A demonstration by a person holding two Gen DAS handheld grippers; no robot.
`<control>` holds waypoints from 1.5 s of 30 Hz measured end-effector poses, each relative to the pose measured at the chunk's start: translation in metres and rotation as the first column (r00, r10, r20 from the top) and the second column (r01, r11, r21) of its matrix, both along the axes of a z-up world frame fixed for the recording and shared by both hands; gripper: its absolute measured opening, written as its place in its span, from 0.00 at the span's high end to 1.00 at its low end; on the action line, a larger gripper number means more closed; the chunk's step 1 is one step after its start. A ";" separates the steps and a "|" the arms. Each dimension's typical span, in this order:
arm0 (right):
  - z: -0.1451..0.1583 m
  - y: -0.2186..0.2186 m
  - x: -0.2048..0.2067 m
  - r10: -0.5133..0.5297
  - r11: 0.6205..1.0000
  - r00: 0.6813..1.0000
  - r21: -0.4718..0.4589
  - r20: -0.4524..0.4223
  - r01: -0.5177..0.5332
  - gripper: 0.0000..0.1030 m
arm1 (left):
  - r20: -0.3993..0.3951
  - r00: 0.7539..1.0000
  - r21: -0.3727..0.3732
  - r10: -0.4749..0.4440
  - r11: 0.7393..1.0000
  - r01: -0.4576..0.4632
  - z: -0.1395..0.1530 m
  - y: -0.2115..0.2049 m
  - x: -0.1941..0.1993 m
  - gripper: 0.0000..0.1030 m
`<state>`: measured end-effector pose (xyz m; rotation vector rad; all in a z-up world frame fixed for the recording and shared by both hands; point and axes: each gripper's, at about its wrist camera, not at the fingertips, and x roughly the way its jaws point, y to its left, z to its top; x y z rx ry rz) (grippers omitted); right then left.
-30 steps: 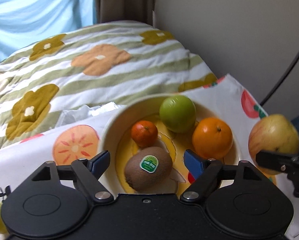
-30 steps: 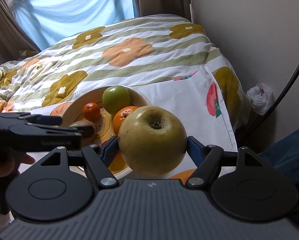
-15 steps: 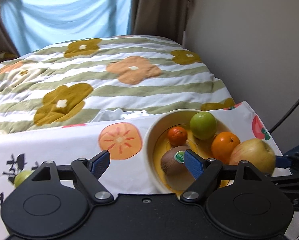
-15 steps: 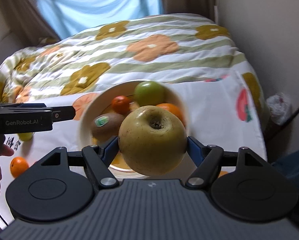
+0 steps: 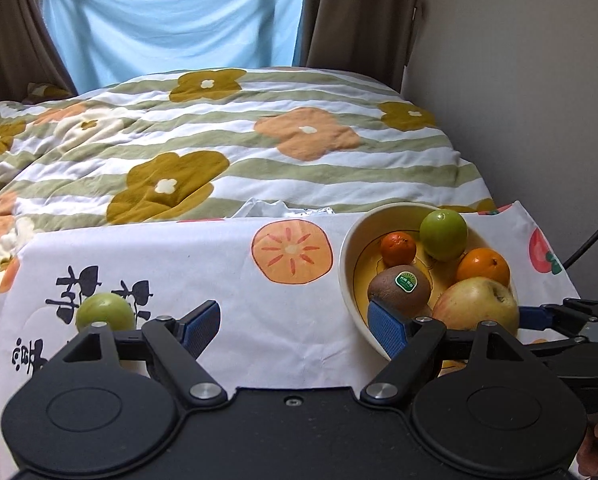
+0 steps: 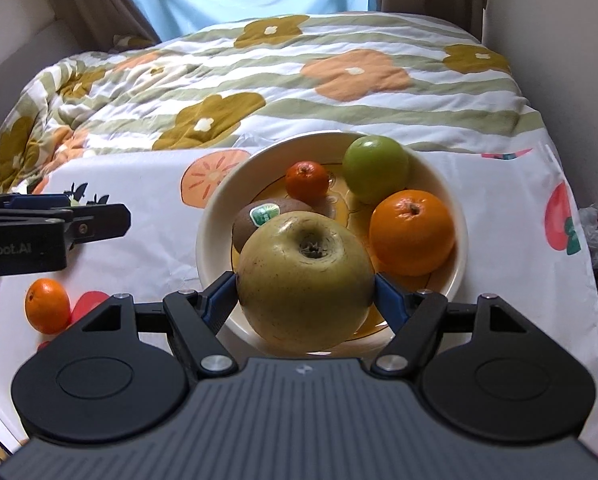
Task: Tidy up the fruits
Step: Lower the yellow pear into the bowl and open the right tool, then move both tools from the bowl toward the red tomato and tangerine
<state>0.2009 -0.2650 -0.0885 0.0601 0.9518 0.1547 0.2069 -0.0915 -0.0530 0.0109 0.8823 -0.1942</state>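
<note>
A quilted bedspread [image 6: 339,80] with soft flower patches fills the background. In front lies a smooth white cloth [image 5: 219,280] printed with fruit. On it sits a round, glazed cream bowl [image 6: 209,236] holding a glossy green apple [image 6: 375,174], a dimpled orange [image 6: 413,232], a fuzzy kiwi [image 6: 259,216] with a sticker, and a small tangerine [image 6: 307,178]. The right gripper [image 6: 305,300] clamps a large, waxy yellow apple [image 6: 303,280] just above the bowl's near side. Let go here, it would likely knock the kiwi or roll over the rim. The left gripper [image 5: 295,330] is spread wide and empty, near a loose green fruit [image 5: 105,312]. A small orange [image 6: 47,306] also waits outside.
</note>
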 end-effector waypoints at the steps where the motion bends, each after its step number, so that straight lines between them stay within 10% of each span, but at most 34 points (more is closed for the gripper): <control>1: -0.002 0.001 0.000 0.001 1.000 1.000 -0.009 -0.010 -0.001 0.14 | -0.001 1.000 -0.001 0.002 1.000 -0.002 0.000 0.000 -0.001 0.18; 5: 0.005 0.005 -0.014 0.035 0.999 0.997 -0.039 0.071 -0.032 0.00 | 0.000 1.000 -0.005 0.007 1.000 -0.007 0.001 0.000 -0.007 0.18; 35: 0.078 -0.023 -0.102 0.080 0.997 0.967 -0.036 0.242 -0.073 0.00 | 0.166 0.972 -0.069 0.168 0.985 -0.159 0.067 0.003 -0.138 0.09; 45: 0.089 0.000 -0.126 0.145 0.988 0.955 0.011 0.258 -0.153 0.00 | 0.182 0.958 0.022 0.221 0.973 -0.229 0.071 0.030 -0.173 0.06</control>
